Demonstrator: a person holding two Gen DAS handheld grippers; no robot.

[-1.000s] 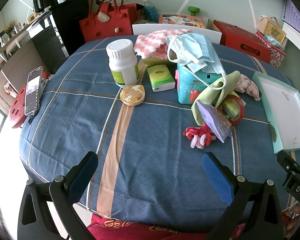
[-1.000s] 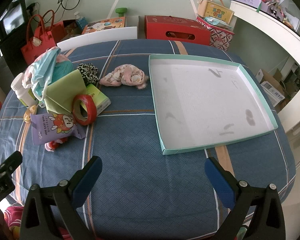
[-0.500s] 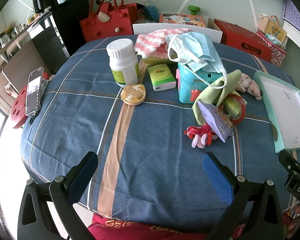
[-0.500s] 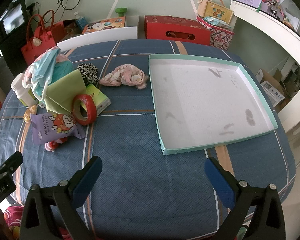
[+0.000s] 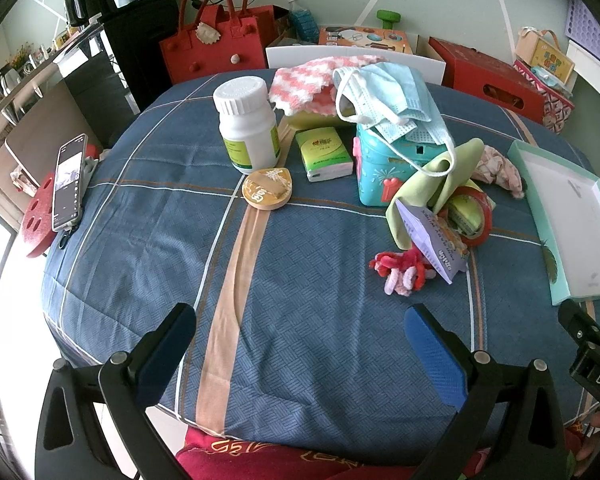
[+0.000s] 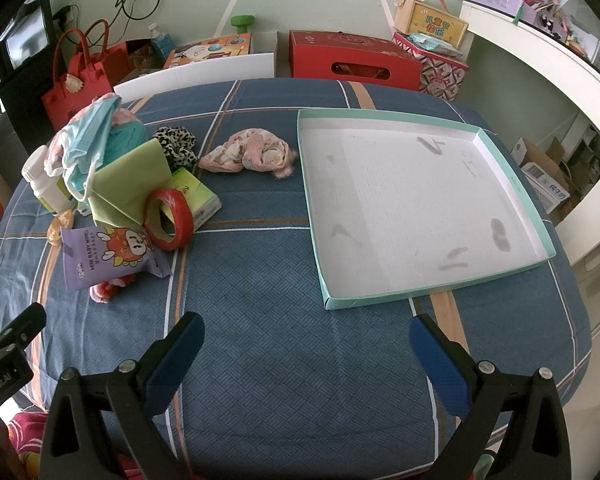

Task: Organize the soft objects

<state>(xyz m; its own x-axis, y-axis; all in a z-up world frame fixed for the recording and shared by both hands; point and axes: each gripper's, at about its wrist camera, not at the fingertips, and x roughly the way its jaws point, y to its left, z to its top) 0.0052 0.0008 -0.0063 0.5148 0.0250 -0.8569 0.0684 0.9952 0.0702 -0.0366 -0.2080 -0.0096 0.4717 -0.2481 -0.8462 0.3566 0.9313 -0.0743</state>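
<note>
A round table under a blue checked cloth with tan stripes [image 6: 284, 320] fills both views. The left gripper [image 5: 300, 344] and right gripper [image 6: 306, 346] hover above its near edge, both with blue pads spread wide and holding nothing. At about 1 o'clock from the left gripper lies a red and pink fuzzy hair tie [image 5: 400, 270], touching a purple wipes pack [image 6: 108, 254] that reads "MINI BABY WIPES". Farther, a crumpled pink cloth [image 6: 252, 154] lies just beside the shallow mint-rimmed white tray [image 6: 512, 176], at 12 o'clock from the right gripper. A light-blue face mask [image 5: 392, 98] drapes over a teal box [image 5: 380, 168]. Behind are red boxes, perhaps gift cartons.
</note>
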